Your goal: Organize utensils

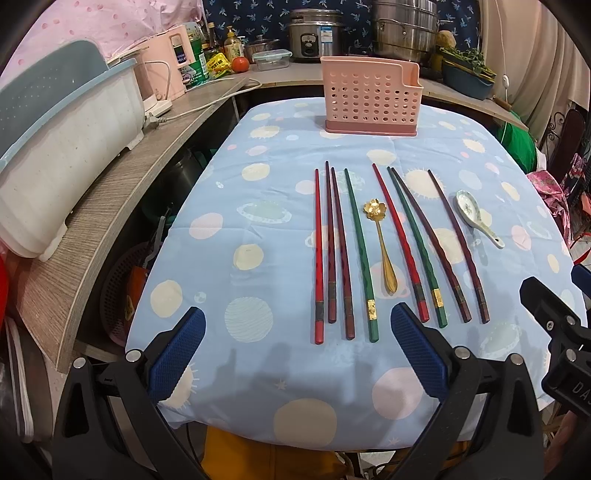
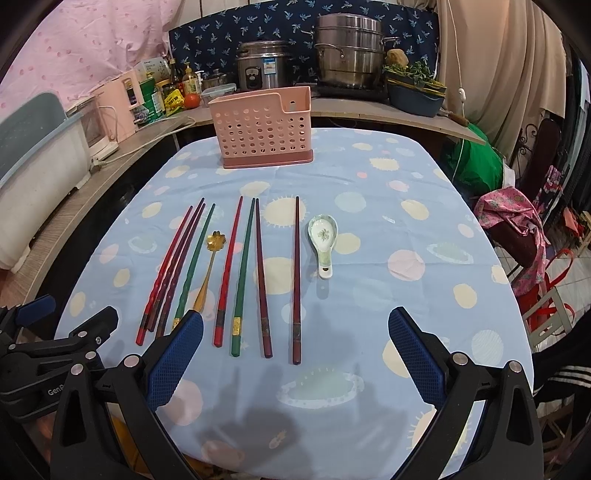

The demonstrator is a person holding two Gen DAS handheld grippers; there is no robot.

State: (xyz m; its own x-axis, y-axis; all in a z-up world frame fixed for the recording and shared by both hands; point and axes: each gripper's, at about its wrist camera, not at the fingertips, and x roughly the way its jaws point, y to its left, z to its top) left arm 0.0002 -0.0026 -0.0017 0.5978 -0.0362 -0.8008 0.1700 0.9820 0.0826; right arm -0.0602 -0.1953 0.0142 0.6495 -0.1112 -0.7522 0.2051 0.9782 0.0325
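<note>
Your left gripper [image 1: 297, 350] and right gripper [image 2: 295, 350] both hover spread wide, holding nothing, above the near edge of the blue planet-print table [image 2: 369, 177]. Coloured chopsticks [image 1: 360, 254], a gold flower-bowl spoon [image 1: 380, 240] and a white ceramic soup spoon [image 2: 323, 240] lie in a row. The perforated pink plastic utensil holder [image 2: 264, 129] stands at the far edge. On the left gripper's body you can read "Gen".

The utensil holder [image 1: 371, 96] is standing at the far end of the tabletop [image 1: 229, 206]; eight chopsticks [image 1: 360, 254] are lying side by side nearer the front; the metal spoon [image 1: 382, 245] is lying among them, four on each side; the ceramic spoon [image 1: 478, 218] is lying right of the row; a rice cooker [image 1: 316, 35] is sitting on the counter [image 1: 110, 177] behind the holder.
</note>
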